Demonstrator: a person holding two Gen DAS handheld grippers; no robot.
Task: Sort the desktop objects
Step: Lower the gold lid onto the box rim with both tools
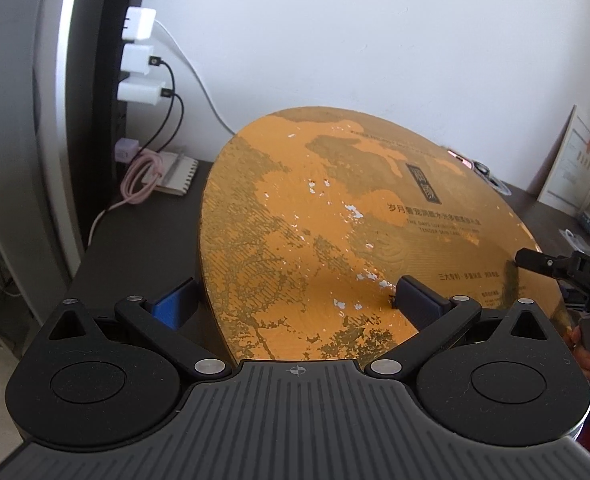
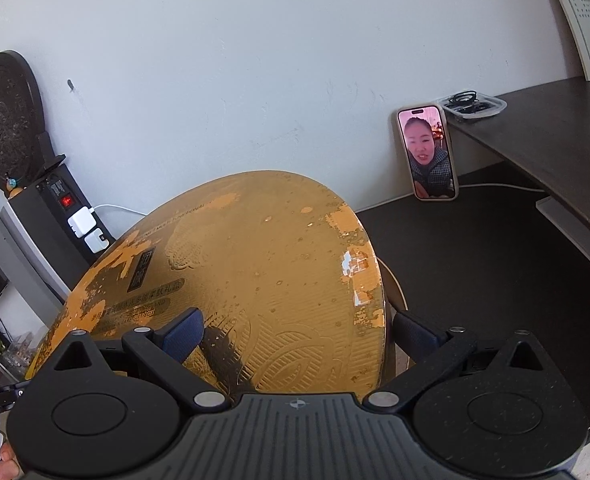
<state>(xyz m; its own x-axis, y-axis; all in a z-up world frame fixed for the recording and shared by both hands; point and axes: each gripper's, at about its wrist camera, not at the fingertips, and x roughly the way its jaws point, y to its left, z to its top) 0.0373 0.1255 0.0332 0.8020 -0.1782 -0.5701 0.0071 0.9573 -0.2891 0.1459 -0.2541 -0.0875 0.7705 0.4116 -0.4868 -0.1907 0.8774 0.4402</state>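
A large round gold and orange box (image 1: 355,216), worn in patches and printed with text, is held tilted above the dark desk (image 1: 135,240). My left gripper (image 1: 297,300) is shut on its near edge, with one blue pad (image 1: 175,304) beneath the rim and the other on the top face. My right gripper (image 2: 299,336) is shut on the box (image 2: 263,264) at the opposite edge, one pad on top and one past the rim. In the left wrist view the right gripper's black tip (image 1: 535,264) meets the box's right edge.
A black power strip (image 1: 137,60) with white chargers stands at the left wall, with a pink cable (image 1: 143,172) and a white pad (image 1: 175,174) below it. A phone (image 2: 429,152) leans on the wall. A clear tray (image 2: 473,104) sits on a raised shelf (image 2: 555,132). A framed certificate (image 1: 567,168) stands right.
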